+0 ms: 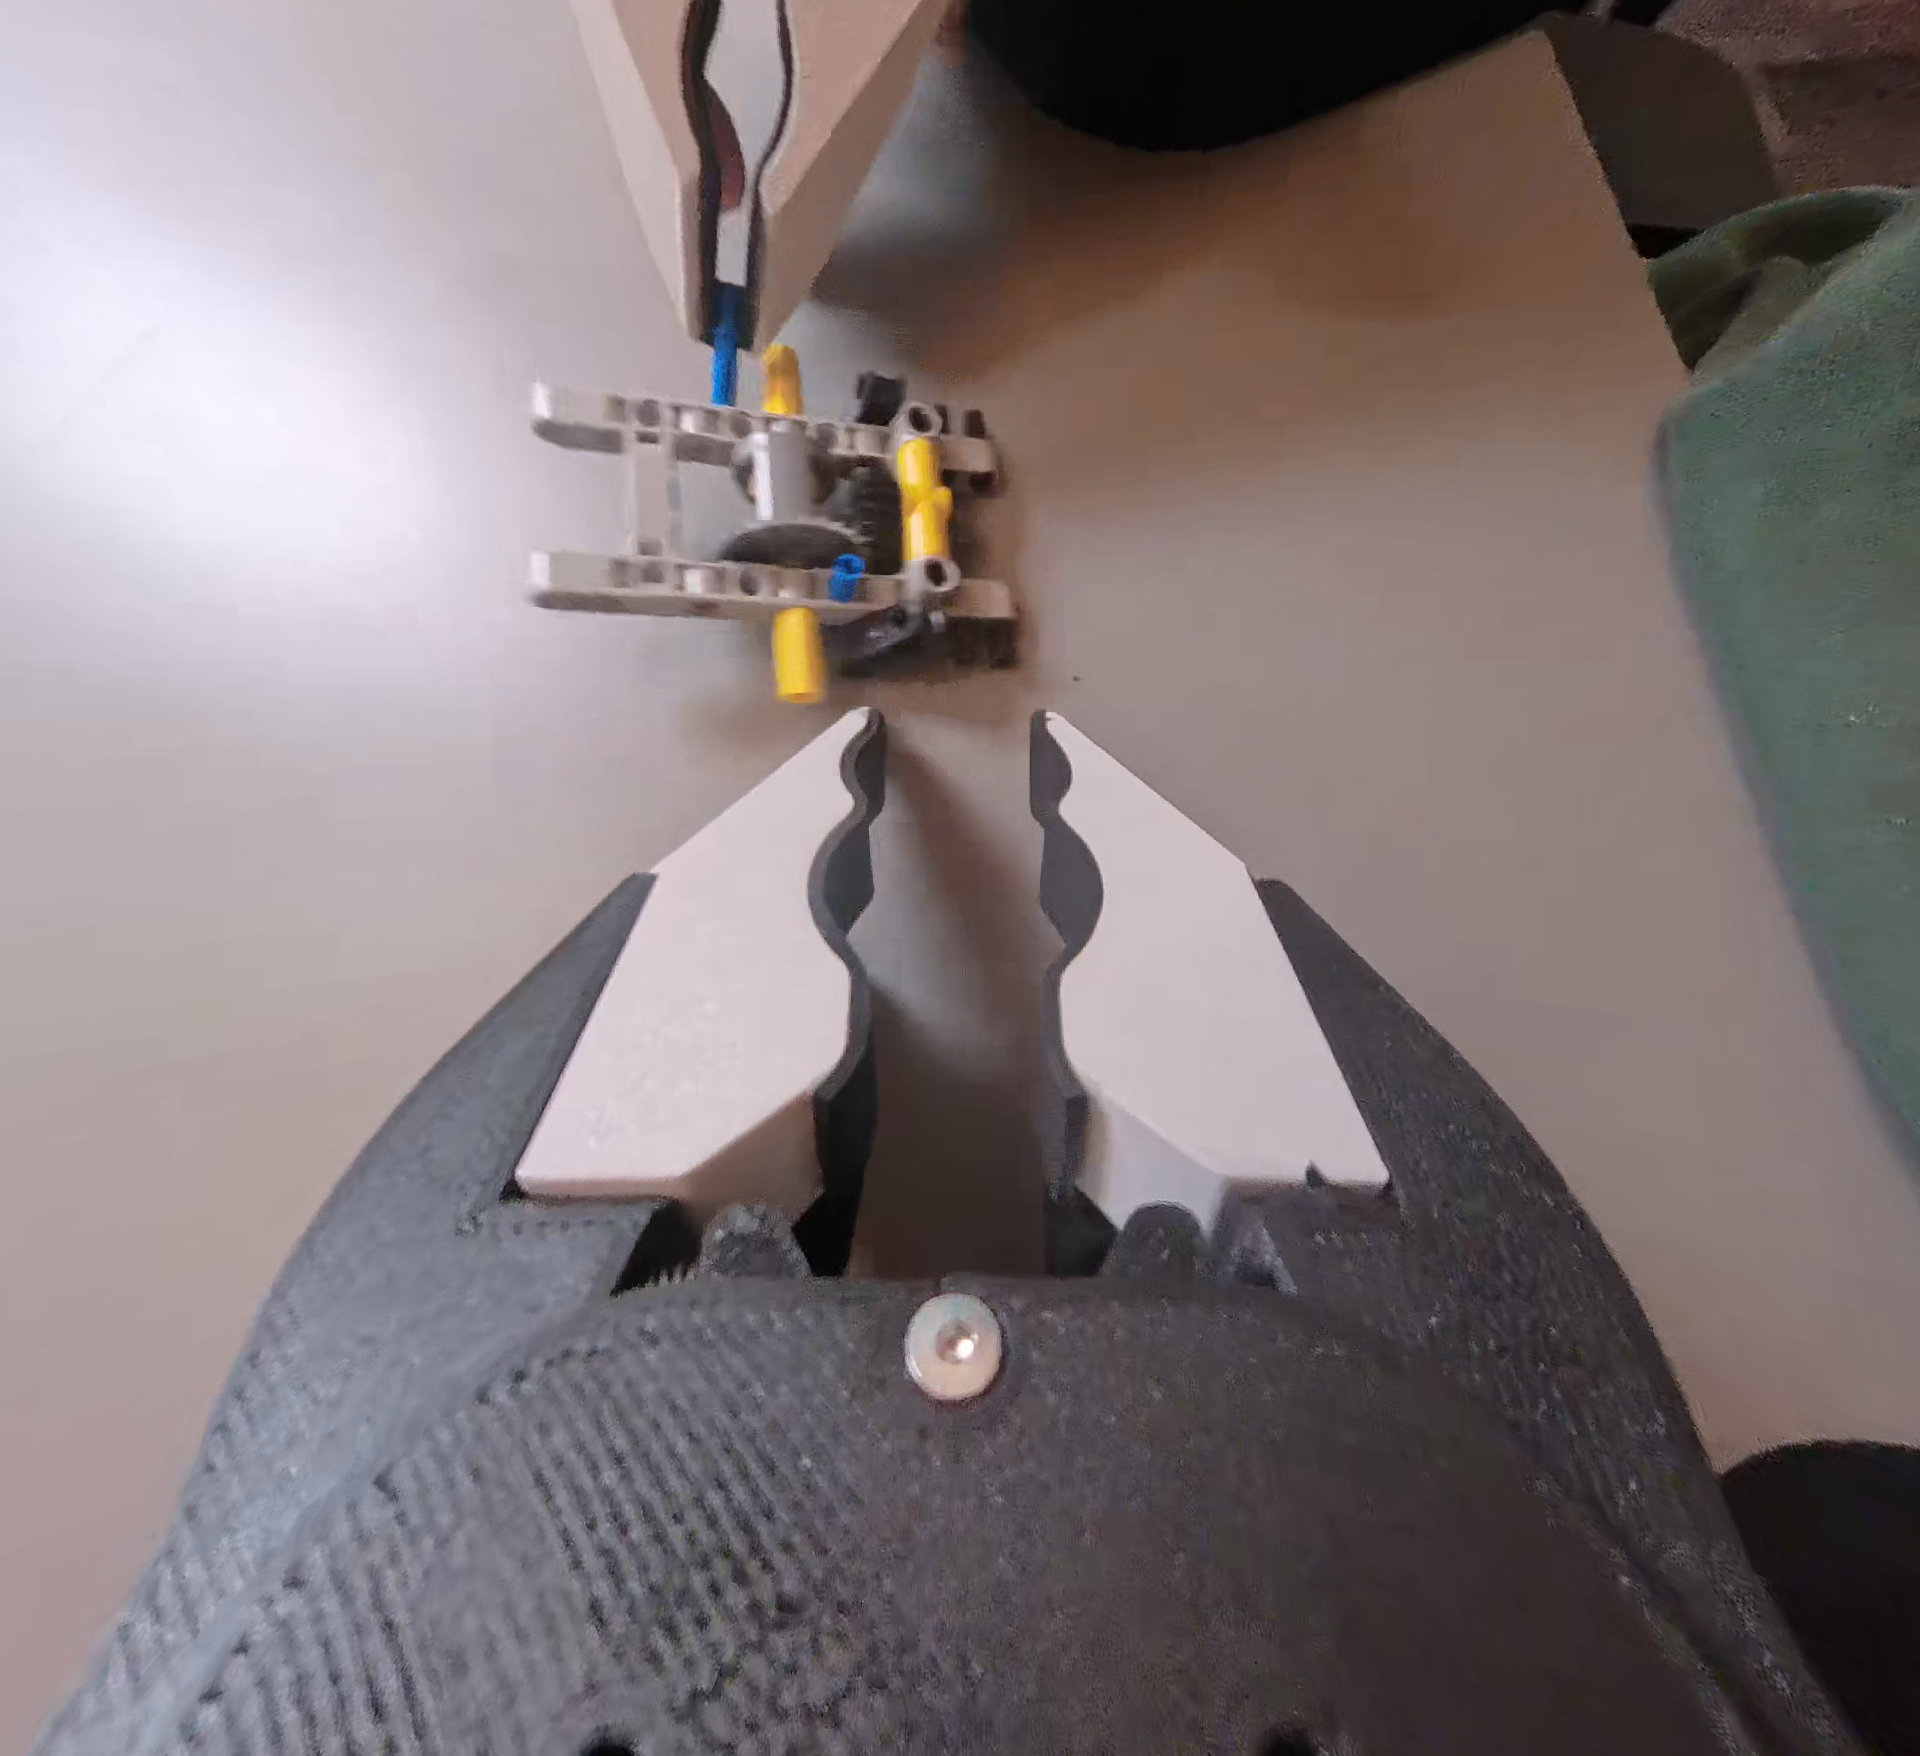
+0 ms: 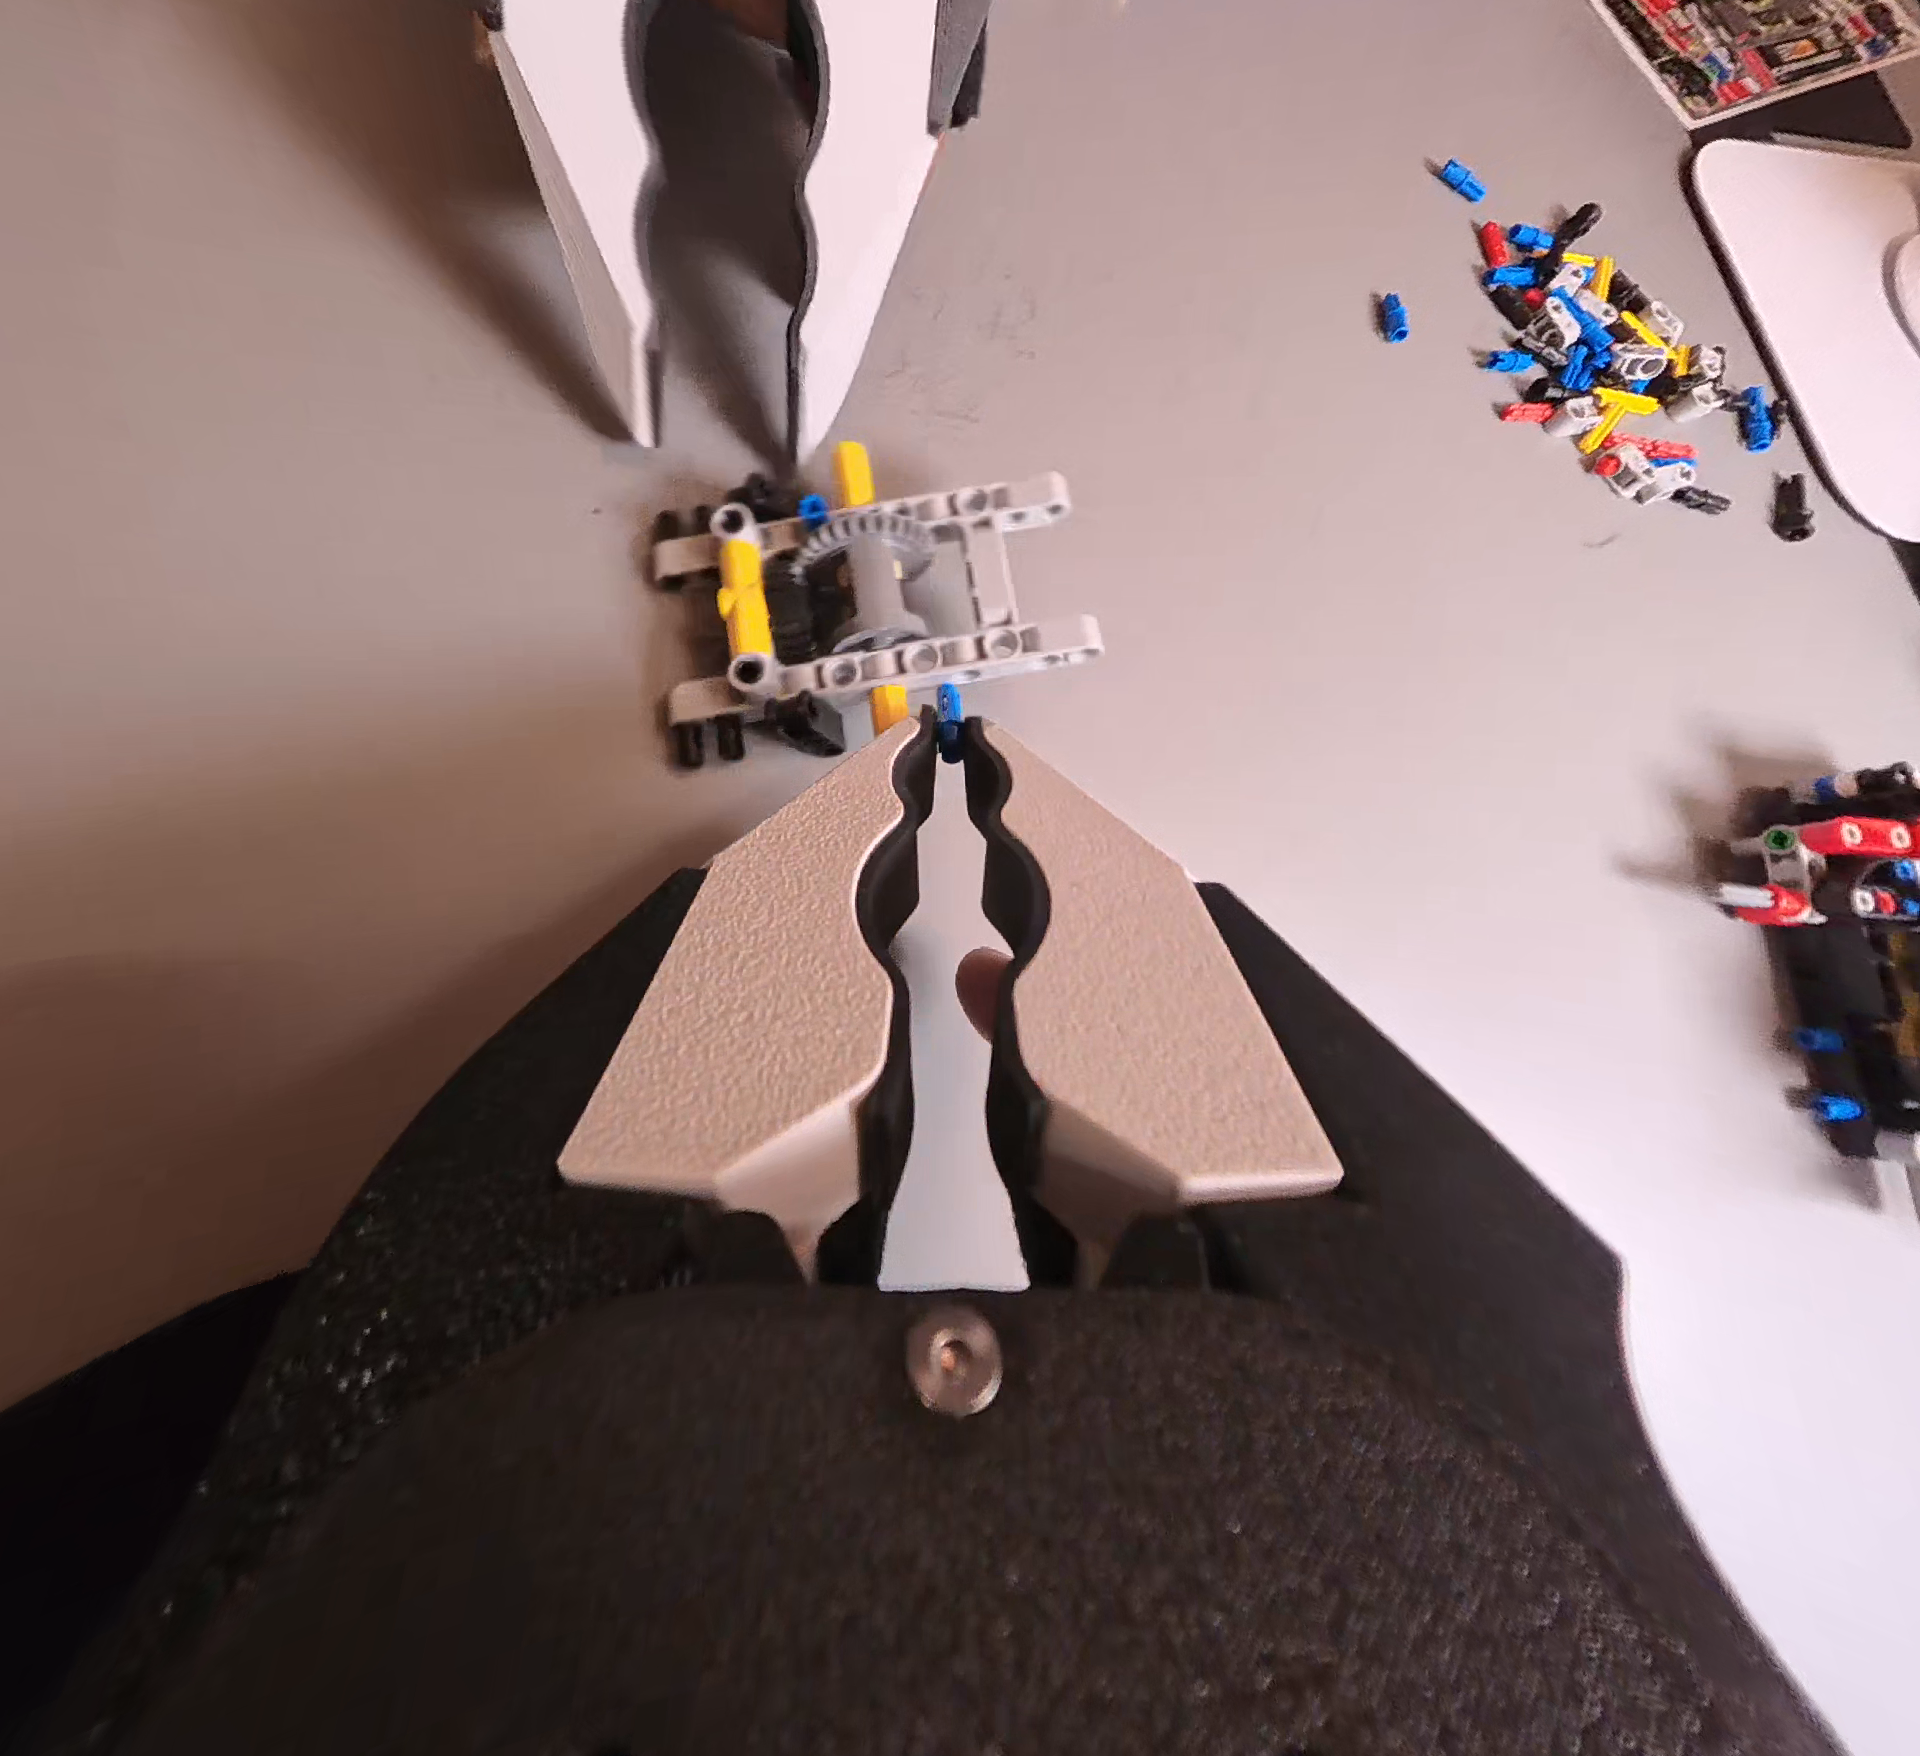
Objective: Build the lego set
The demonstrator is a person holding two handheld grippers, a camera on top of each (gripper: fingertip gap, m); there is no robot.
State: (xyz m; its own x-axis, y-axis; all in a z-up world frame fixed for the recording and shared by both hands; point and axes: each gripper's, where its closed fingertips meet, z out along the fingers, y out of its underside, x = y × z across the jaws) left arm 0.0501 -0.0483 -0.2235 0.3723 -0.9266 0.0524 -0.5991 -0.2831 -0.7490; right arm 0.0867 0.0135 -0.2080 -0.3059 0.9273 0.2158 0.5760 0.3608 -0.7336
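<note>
Right claw (image 2: 948, 732) clamped on blue pin (image 2: 948, 707), tip seemingly at grey frame (image 2: 883, 584) beam hole on table (image 2: 1299, 563). Left claw (image 1: 956, 719) apart, near: brace frame, push straight.

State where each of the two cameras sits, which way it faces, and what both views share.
Left wrist view: sits on the left gripper, looks along its open fingers at the grey lego frame; the right gripper faces it.
Right wrist view: sits on the right gripper, shut on a blue pin at the lego frame; loose pieces lie right.
Shared: frame, pin, both grippers, from opposite sides.
</note>
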